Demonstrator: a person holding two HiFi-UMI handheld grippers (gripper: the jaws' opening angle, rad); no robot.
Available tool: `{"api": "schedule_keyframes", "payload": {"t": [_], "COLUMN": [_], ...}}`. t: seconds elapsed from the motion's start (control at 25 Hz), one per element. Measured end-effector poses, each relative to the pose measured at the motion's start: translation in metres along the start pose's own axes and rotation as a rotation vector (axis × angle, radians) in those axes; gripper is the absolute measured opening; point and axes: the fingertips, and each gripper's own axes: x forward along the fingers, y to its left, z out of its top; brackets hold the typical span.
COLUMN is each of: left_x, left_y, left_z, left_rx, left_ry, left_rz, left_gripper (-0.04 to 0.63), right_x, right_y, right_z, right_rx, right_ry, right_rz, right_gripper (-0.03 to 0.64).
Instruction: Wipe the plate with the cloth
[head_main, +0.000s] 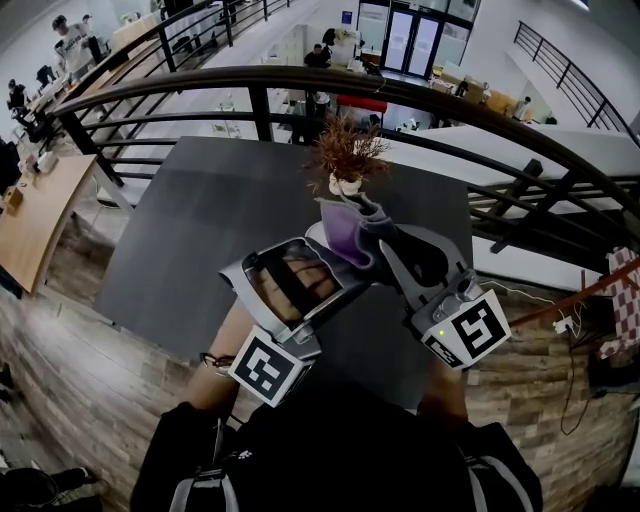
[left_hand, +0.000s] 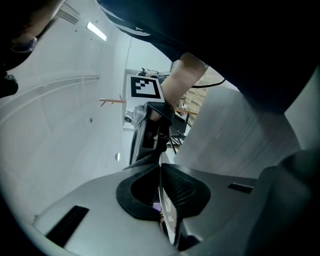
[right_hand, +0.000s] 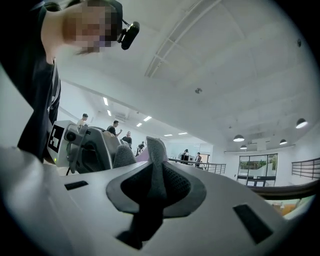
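Our left gripper (left_hand: 161, 186) is clamped on the thin pale rim of the plate (left_hand: 161, 206), which its own view shows only edge-on. Our right gripper (right_hand: 153, 172) pinches the grey cloth (right_hand: 155, 150). Only the head view shows both held close together above the dark table (head_main: 200, 230), the cloth just beside the plate, with a dried plant (head_main: 346, 150) behind.

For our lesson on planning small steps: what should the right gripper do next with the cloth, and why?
Probably sweep the cloth across the plate. The right gripper is shut on the cloth, the left gripper clamps the plate's rim, and in the head view cloth and plate appear to meet.
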Motion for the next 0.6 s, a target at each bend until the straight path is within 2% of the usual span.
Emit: {"api": "schedule_keyframes", "payload": {"t": [0.24,0.6], "left_x": [-0.001,-0.004], "left_y": [-0.001,0.006], "left_z": [0.003,0.012], "left_rx": [0.01,0.023], "left_ry": [-0.004,-0.021], "left_rz": [-0.003,0.013], "left_gripper": [0.02,0.02], "right_x": [-0.001,-0.011], "right_y": [-0.005,-0.029], "right_z": [-0.011,-0.025], "right_rx": [-0.02,0.009], "right_ry": [0.046,0.082], "right_rz": [-0.013,-0.078], "right_gripper": [0.052,0.052]}}
